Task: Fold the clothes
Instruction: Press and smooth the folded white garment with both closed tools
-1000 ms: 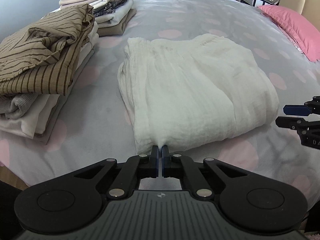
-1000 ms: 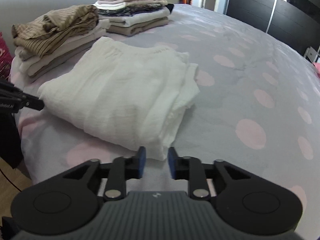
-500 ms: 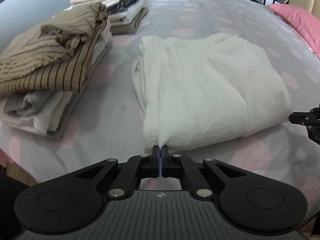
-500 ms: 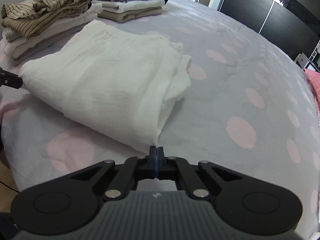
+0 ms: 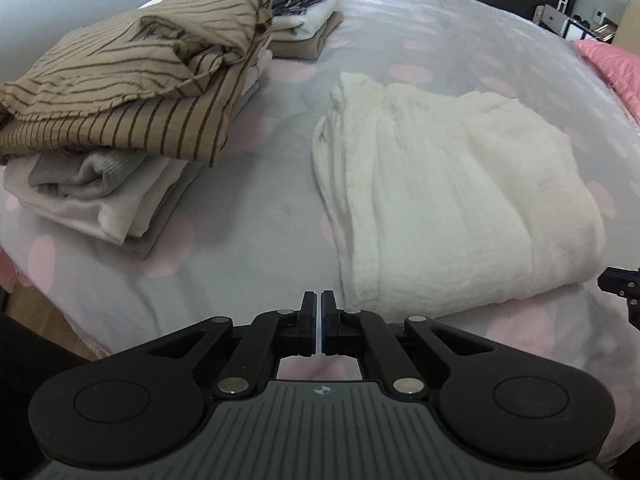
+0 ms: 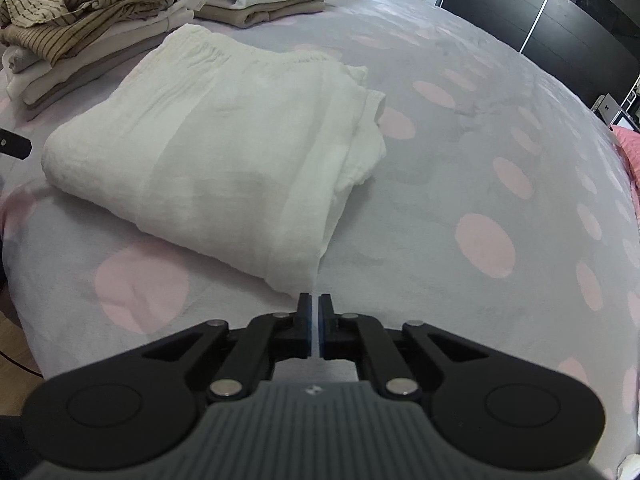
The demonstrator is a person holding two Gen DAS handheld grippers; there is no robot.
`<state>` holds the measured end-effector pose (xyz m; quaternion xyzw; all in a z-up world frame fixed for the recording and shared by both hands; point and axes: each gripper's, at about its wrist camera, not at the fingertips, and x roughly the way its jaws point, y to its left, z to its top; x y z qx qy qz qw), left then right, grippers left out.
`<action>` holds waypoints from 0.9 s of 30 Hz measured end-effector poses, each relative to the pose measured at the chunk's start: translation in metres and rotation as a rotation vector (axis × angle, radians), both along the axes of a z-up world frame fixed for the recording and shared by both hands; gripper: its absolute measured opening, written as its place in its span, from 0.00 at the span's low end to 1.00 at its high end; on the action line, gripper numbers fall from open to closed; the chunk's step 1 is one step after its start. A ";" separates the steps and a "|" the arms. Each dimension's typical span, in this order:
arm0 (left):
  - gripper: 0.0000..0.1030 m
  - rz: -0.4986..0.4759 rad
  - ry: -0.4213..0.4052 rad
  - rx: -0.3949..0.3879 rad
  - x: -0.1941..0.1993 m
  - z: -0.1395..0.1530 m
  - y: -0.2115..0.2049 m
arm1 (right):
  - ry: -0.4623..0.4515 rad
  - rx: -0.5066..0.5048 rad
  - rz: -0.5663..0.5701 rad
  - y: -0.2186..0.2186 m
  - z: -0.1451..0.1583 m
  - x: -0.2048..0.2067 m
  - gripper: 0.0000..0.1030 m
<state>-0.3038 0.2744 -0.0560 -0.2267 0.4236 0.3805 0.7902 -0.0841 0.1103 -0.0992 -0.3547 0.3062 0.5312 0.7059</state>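
On the grey, pink-dotted bedspread (image 5: 256,240) the folded white crinkled cotton garment (image 5: 452,192) lay beside two finished stacks (image 5: 120,92), while the left gripper (image 5: 319,312) and right gripper (image 6: 314,316) sat closed and empty just beside its near corners, seemingly between grips.

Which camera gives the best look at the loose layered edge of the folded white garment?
The right wrist view: the white garment fills the middle, with its stacked layers showing along the right edge. The left wrist view shows the same garment from the other side, mostly its smooth top and rounded fold, so the layers are hidden.
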 end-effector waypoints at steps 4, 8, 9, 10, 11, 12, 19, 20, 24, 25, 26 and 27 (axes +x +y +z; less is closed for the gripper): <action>0.10 -0.078 -0.051 0.003 0.012 0.005 -0.009 | 0.011 0.053 0.006 -0.003 0.014 -0.001 0.22; 0.14 -0.086 -0.037 0.010 0.024 -0.001 -0.009 | 0.036 0.104 0.005 -0.003 0.023 -0.001 0.33; 0.15 -0.083 -0.040 -0.002 0.026 -0.002 -0.007 | 0.037 0.110 0.004 -0.002 0.025 -0.001 0.39; 0.19 -0.083 -0.048 -0.015 0.027 -0.003 -0.005 | 0.038 0.115 0.003 -0.001 0.025 0.000 0.39; 0.21 -0.086 -0.052 -0.018 0.030 -0.004 -0.005 | 0.038 0.120 -0.001 0.001 0.026 0.000 0.39; 0.24 -0.091 -0.054 -0.018 0.032 -0.005 -0.005 | 0.039 0.127 -0.007 0.003 0.026 0.001 0.39; 0.03 -0.081 -0.045 -0.029 0.038 -0.014 -0.001 | 0.087 0.130 -0.030 0.017 0.017 0.004 0.08; 0.02 -0.077 -0.057 -0.023 0.036 -0.012 -0.001 | 0.086 0.134 -0.032 0.017 0.017 0.003 0.06; 0.01 -0.051 -0.095 0.032 0.021 0.006 -0.006 | 0.025 0.134 -0.055 0.014 0.022 -0.001 0.01; 0.01 -0.040 -0.088 0.040 0.019 0.006 -0.006 | 0.012 0.129 -0.065 0.014 0.022 -0.001 0.00; 0.01 -0.028 -0.074 0.044 0.018 0.006 -0.005 | -0.003 0.117 -0.074 0.014 0.019 0.000 0.00; 0.00 -0.015 -0.061 0.048 0.018 0.005 -0.003 | -0.018 0.103 -0.083 0.015 0.016 0.000 0.00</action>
